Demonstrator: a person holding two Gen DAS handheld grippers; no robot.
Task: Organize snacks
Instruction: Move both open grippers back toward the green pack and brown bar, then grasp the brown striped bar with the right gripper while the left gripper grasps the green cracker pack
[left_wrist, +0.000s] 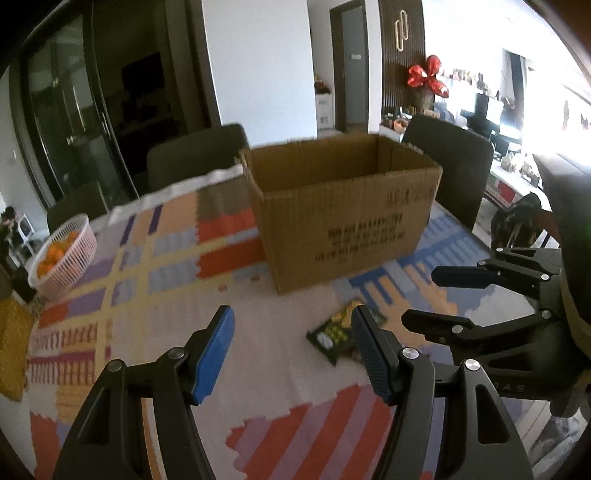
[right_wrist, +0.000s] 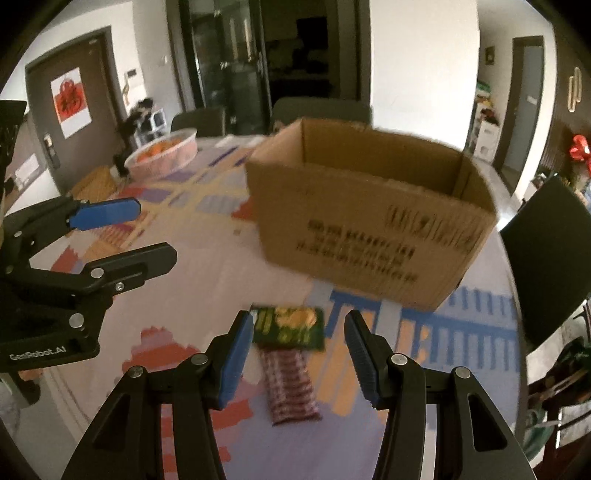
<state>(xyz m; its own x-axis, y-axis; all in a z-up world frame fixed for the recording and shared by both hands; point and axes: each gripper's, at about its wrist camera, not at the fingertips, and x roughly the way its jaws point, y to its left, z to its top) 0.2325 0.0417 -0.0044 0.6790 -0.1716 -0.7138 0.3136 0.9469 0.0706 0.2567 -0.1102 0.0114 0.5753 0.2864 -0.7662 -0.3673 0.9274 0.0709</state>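
An open brown cardboard box (left_wrist: 343, 206) stands on the patterned tablecloth; it also shows in the right wrist view (right_wrist: 369, 214). A dark green snack packet (right_wrist: 290, 326) lies in front of the box, with a red-striped packet (right_wrist: 290, 387) just nearer. In the left wrist view the green packet (left_wrist: 332, 338) is partly hidden by my left finger. My left gripper (left_wrist: 295, 354) is open and empty above the cloth. My right gripper (right_wrist: 299, 358) is open and empty, above the two packets. Each gripper shows in the other's view, the right (left_wrist: 439, 299) and the left (right_wrist: 144, 232).
A pink basket of oranges (left_wrist: 62, 254) sits at the table's left, also in the right wrist view (right_wrist: 162, 153). Dark chairs (left_wrist: 447, 162) stand behind and beside the table (right_wrist: 546, 251). The table edge runs close on the right.
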